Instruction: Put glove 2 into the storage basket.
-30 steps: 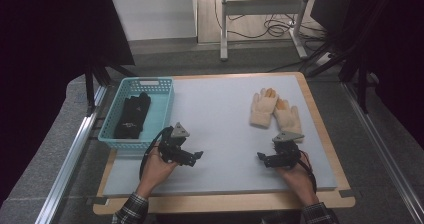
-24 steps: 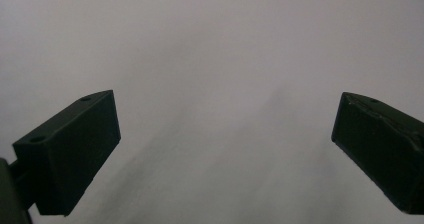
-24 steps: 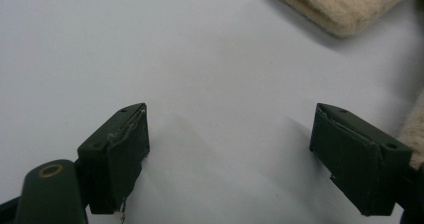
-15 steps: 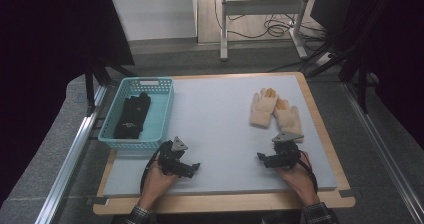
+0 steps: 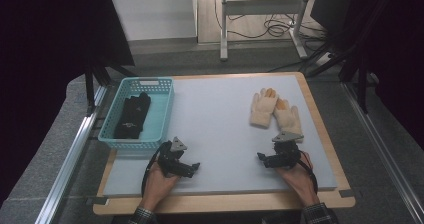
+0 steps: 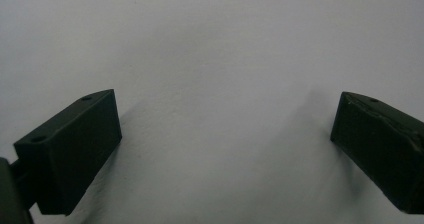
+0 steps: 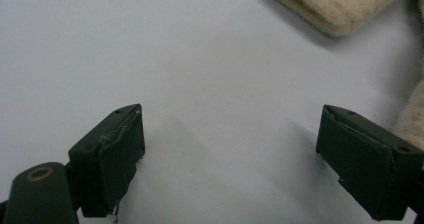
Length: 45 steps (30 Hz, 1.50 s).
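Observation:
Two cream gloves [image 5: 274,111] lie side by side on the grey mat [image 5: 215,119] at the right; their cuffs [image 7: 330,4] reach into the top right of the right gripper view. A pair of black gloves [image 5: 132,115] lies inside the teal basket [image 5: 161,115] at the left. My left gripper [image 5: 192,168] rests low near the mat's front edge, below the basket, open with nothing between its jaws [image 6: 225,149]. My right gripper [image 5: 262,159] sits just in front of the cream gloves, open and empty [image 7: 230,154], its jaws wide over bare mat.
The mat lies on a wooden board [image 5: 320,119] with metal rails [image 5: 70,159] along the left side and grey floor around it. A white table frame [image 5: 260,14] and cables stand behind.
My left gripper has drawn back toward the front edge of the mat and a little to the right. The right gripper has stayed where it was.

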{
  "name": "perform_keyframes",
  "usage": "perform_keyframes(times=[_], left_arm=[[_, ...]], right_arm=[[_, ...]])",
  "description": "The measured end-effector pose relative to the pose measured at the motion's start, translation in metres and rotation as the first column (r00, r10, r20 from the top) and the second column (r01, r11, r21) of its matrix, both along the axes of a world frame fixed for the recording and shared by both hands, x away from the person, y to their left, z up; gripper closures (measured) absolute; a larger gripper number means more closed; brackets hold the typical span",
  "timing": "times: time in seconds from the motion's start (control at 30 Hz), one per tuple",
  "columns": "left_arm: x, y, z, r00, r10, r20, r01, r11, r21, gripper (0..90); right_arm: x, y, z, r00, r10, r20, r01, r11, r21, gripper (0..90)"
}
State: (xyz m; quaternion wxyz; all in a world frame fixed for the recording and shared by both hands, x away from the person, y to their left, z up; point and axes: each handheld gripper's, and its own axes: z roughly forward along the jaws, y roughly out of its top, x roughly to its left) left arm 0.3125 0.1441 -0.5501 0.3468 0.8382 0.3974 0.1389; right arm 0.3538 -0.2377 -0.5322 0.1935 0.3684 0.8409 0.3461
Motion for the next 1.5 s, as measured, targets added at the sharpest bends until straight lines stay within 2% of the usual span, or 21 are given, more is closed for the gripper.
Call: perform_keyframes(times=[0.2, 0.3, 0.43, 0.6, 0.77, 1.0, 1.13, 1.27, 1.5], left_arm=[[0.0, 0.0, 0.0, 1.0, 0.002, 0.002, -0.002, 1.0, -0.001, 0.3], [0.0, 0.0, 0.0, 1.0, 0.002, 0.003, -0.002, 1.0, -0.001, 0.3], [0.0, 0.0, 0.0, 1.0, 0.003, 0.003, -0.003, 1.0, -0.001, 0.4], [0.0, 0.0, 0.0, 1.0, 0.003, 0.003, -0.003, 1.0, -0.001, 0.5], [0.0, 0.0, 0.0, 1.0, 0.004, 0.003, -0.004, 1.0, -0.002, 0.6], [0.0, 0.0, 0.0, 1.0, 0.005, 0.005, -0.005, 1.0, -0.001, 0.7], [0.0, 0.0, 0.0, 1.0, 0.005, 0.004, -0.005, 1.0, -0.001, 0.8], [0.0, 0.0, 0.0, 1.0, 0.005, 0.004, -0.005, 1.0, -0.001, 0.8], [0.0, 0.0, 0.0, 1.0, 0.004, 0.004, -0.004, 1.0, -0.001, 0.9]], right_arm=[[0.001, 0.0, 0.003, 0.9999, 0.01, -0.009, -0.009, 1.0, 0.027, 15.5], [0.006, 0.0, 0.01, 0.9998, 0.02, -0.001, -0.02, 0.999, 0.029, 17.9], [0.017, -0.003, 0.018, 0.9997, 0.025, -0.008, -0.024, 0.998, 0.053, 20.1], [0.032, -0.005, 0.024, 0.9999, 0.015, -0.002, -0.014, 0.998, 0.061, 23.9], [0.053, -0.007, 0.035, 1.0, -0.001, 0.008, 0.001, 0.997, 0.072, 30.0], [0.087, -0.005, 0.048, 0.9992, -0.022, 0.033, 0.02, 0.998, 0.053, 40.2], [0.106, -0.003, 0.05, 0.9989, -0.031, 0.034, 0.03, 0.999, 0.035, 43.8], [0.125, -0.001, 0.047, 0.9983, -0.047, 0.035, 0.047, 0.999, 0.016, 43.3], [0.153, 0.007, 0.042, 0.9963, -0.069, 0.051, 0.069, 0.998, 0.003, 32.9]])
